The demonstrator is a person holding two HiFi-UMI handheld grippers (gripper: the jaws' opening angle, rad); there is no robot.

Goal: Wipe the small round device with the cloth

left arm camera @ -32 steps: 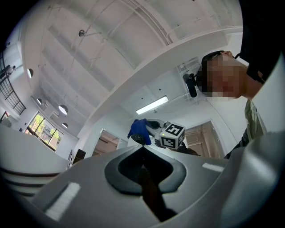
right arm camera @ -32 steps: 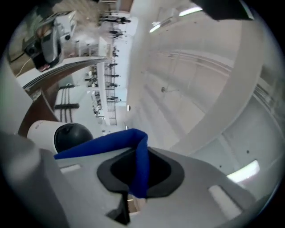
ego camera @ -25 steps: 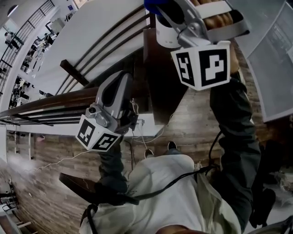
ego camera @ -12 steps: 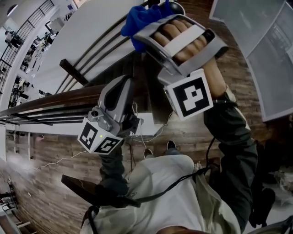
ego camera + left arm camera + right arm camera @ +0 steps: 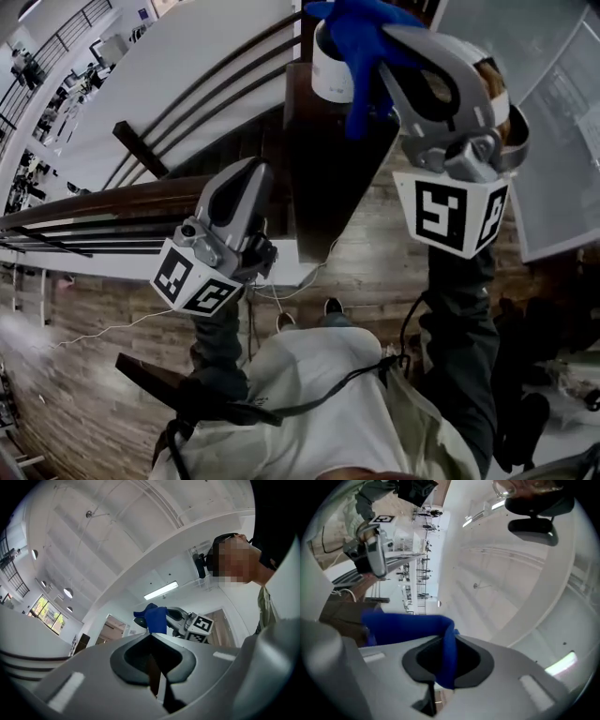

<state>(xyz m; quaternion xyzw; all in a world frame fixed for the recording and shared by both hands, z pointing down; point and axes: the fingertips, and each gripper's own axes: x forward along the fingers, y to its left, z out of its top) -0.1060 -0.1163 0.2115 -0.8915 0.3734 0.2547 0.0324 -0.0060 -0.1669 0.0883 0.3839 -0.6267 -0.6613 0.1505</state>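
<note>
Cloth (image 5: 403,627), blue, clamped in right gripper (image 5: 446,651); left gripper (image 5: 152,637) closed.

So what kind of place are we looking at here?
Probably a big indoor hall, perhaps an office or lab building: wood-plank floor, high white ceiling with round lamps, and large bright windows.

The head camera looks steeply down from close above the left gripper (image 5: 246,178) and right gripper (image 5: 398,42), with the floor (image 5: 112,309) far below. The left gripper view, set just behind its jaws, faces up at the ceiling (image 5: 117,527). It shares the right gripper and cloth (image 5: 154,618) with the head view. The right gripper view also tilts upward and catches the left gripper at upper left.
</note>
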